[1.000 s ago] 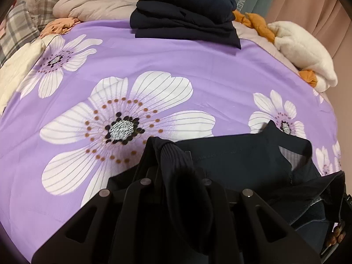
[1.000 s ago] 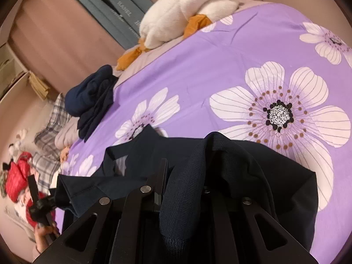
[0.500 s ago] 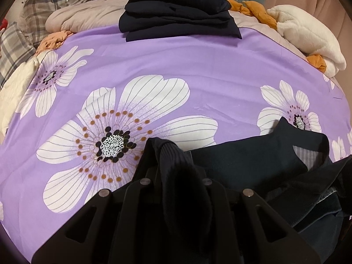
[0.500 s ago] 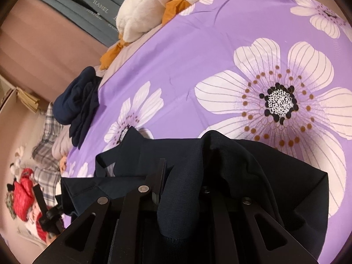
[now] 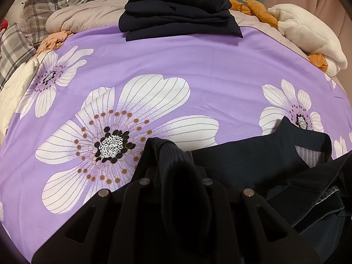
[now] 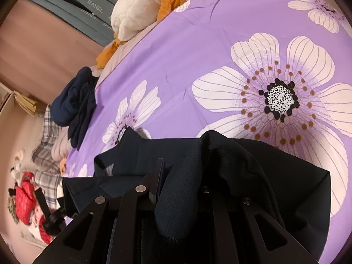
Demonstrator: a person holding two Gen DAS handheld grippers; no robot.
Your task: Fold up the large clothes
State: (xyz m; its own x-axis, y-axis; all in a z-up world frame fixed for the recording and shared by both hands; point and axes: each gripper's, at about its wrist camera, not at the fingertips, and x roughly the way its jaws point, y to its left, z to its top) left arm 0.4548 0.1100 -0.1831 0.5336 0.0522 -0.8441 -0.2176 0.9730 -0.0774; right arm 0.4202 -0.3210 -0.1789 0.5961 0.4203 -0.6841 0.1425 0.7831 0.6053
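A dark navy garment (image 5: 253, 154) lies bunched on the purple flowered bedspread (image 5: 176, 66). My left gripper (image 5: 173, 171) is shut on a ribbed fold of it, and the cloth drapes over the fingertips and hides them. In the right wrist view the same navy garment (image 6: 275, 165) spreads low over the bedspread (image 6: 198, 55), with my right gripper (image 6: 182, 176) shut on a thick bunch of it. Its left finger (image 6: 158, 169) shows beside the cloth; the other is covered. At the far left of that view a person's hand holds the left gripper's handle (image 6: 50, 215).
A stack of folded navy clothes (image 5: 176, 11) sits at the far edge of the bed, seen too as the folded pile (image 6: 74, 105). A white plush toy (image 5: 308, 33) with orange parts lies far right. Plaid pillows (image 5: 44, 11) and a beige quilt (image 5: 88, 15) lie far left.
Both grippers have moved a little across the bed and slightly lower with the garment, which now lies flatter on the bedspread. The right wrist has rolled. Both grips are unchanged.
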